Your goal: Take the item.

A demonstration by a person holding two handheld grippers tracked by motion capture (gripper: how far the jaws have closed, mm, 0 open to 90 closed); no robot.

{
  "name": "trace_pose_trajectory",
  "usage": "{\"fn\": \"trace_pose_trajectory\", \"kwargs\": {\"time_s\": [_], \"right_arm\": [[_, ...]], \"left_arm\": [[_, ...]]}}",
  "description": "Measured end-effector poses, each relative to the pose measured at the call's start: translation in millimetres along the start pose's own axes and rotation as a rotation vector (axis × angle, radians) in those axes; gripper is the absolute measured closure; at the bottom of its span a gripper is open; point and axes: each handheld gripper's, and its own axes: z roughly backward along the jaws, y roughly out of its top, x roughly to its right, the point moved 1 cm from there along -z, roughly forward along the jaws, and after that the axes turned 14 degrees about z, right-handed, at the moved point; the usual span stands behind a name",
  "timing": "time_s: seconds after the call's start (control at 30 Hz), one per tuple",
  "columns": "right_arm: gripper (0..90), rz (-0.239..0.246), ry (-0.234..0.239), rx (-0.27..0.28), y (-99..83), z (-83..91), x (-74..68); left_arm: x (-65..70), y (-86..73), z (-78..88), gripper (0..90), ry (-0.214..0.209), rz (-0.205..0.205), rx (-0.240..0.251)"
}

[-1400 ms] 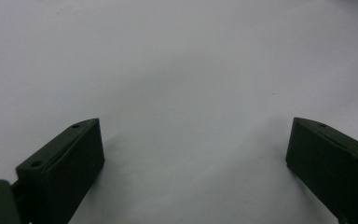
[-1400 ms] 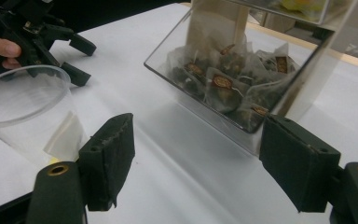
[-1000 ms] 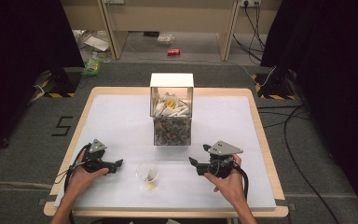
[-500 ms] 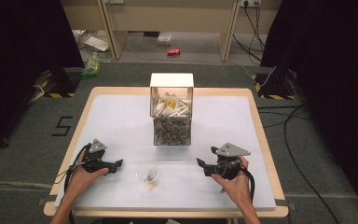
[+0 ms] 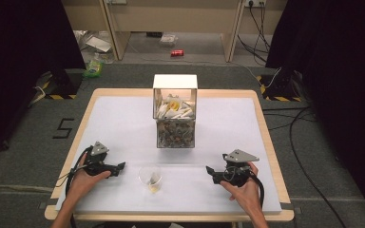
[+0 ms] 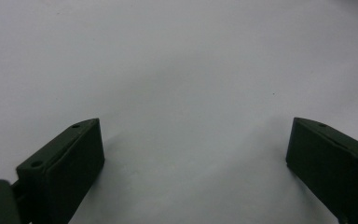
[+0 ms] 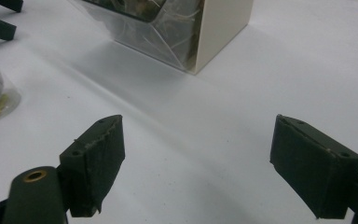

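A grey carpet (image 5: pixel 24 156) surrounds the table (image 5: pixel 266 137). Black curtains (image 5: pixel 332 57) hang at both sides; a red can (image 5: pixel 177 52) lies beyond, near cables (image 5: pixel 309 137).

The high view looks forward and down over the whole tabletop (image 5: pixel 123 118). Each gripper view rides low, close over it; the right one shares the clear box (image 7: pixel 177 32) beyond its jaws.

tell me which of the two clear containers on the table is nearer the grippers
The small clear cup, low and round, standing between the left gripper and right gripper. The tall clear box stands farther back at mid-table.
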Motion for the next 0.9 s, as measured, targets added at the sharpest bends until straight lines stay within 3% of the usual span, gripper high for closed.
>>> {"fn": "trace_pose_trajectory", "kwargs": {"time_s": [0.9], "right_arm": [[17.4,-0.049,-0.033,-0.075,-33.0,10.8,7.1]], "left_arm": [[0.1,0.0,0.0,3.3,0.001,0.000,0.000]]}}
